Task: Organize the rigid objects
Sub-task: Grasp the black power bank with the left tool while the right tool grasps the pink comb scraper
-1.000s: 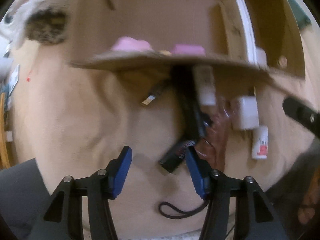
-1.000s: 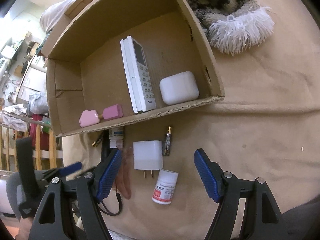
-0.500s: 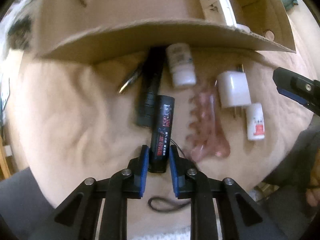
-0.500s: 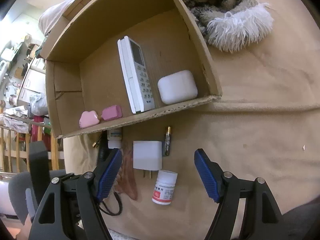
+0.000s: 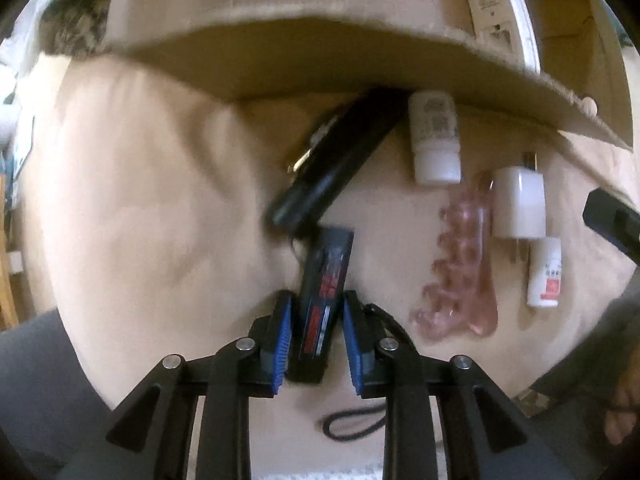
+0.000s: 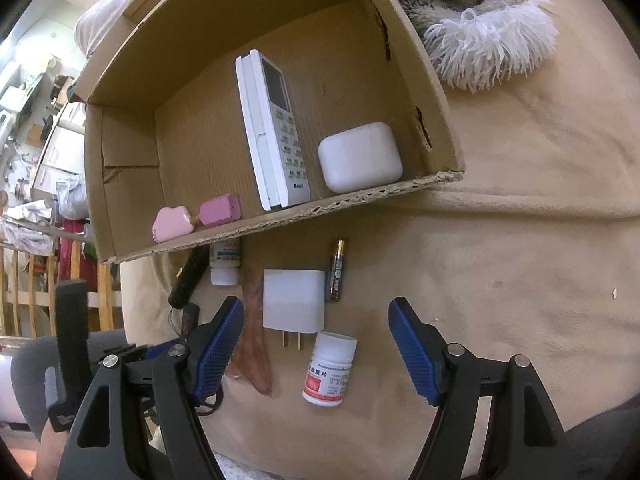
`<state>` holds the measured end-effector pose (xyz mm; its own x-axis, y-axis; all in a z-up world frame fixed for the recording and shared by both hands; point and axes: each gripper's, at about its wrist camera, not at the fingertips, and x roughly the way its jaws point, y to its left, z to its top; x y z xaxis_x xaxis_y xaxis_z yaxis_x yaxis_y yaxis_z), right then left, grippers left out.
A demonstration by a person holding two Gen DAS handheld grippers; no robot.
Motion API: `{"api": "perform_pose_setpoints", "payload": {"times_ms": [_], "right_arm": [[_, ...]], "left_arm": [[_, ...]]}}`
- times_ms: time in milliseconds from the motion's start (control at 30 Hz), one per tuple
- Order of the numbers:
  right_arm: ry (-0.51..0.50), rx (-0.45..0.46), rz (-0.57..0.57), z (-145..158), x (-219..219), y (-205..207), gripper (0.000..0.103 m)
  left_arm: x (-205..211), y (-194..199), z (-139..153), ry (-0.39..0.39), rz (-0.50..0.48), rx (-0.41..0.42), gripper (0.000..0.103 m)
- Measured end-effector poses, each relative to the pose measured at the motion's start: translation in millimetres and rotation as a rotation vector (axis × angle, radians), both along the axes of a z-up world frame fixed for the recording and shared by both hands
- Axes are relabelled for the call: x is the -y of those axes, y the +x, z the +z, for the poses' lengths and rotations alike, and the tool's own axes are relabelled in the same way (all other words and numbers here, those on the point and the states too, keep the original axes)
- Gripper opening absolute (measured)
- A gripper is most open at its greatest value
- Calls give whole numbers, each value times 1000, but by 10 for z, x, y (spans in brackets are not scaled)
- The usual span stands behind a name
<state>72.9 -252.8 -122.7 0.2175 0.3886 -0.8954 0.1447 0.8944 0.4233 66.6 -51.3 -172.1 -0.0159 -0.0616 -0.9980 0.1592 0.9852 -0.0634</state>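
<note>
My left gripper (image 5: 316, 336) is shut on a black device with red print (image 5: 324, 292) and holds it over the tan blanket, just short of the cardboard box (image 5: 320, 52). A longer black bar (image 5: 336, 164) lies ahead of it, partly under the box rim. My right gripper (image 6: 316, 344) is open and empty above a white charger plug (image 6: 293, 306) and a white pill bottle (image 6: 330, 368). A battery (image 6: 337, 270), a pink hair claw (image 6: 252, 344) and a second white bottle (image 6: 225, 262) lie on the blanket. The box (image 6: 436, 104) holds a white remote (image 6: 274, 128), a white case (image 6: 360, 157) and two pink items (image 6: 196, 220).
A furry black-and-white throw (image 6: 480, 20) lies right of the box. A black cord loop (image 5: 352, 426) lies on the blanket under my left gripper. Wooden rails (image 6: 24, 292) and room clutter show at the far left.
My left gripper closed on the black red-printed device, then moved it away from the long black bar. The view is closer to the box rim. My right gripper stayed open and almost still.
</note>
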Motion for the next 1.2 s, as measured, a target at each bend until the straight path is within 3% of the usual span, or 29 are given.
{"api": "perform_pose_setpoints", "payload": {"times_ms": [167,433,600,700,767,900,1200], "right_arm": [[5,-7,-1,-24,-9,-14,79],[142,-21,54,-27,-129,-65,79],[188,-51,108,-49,-368,-57,79],[201,-84,117,-115,-545,-29,78],[180,-110,118,-197,-668,-10,78],[97,-175,122,-394,-926,7,65],[-242,-77,263,-448,-1497,54,66]], "left_arm": [[-10,-39,162,-58,6,11,18],[-167,-336,778,-118,-10,55,18],[-671,-256,1134,-111,49,156,18],[-713,-234,1280,-104,66,207,18],[-791,-216,1240,-111,72,214,18],[-799,-70,1202,-99,86,225,18],[-794,-49,1075,-101,114,237,18]]}}
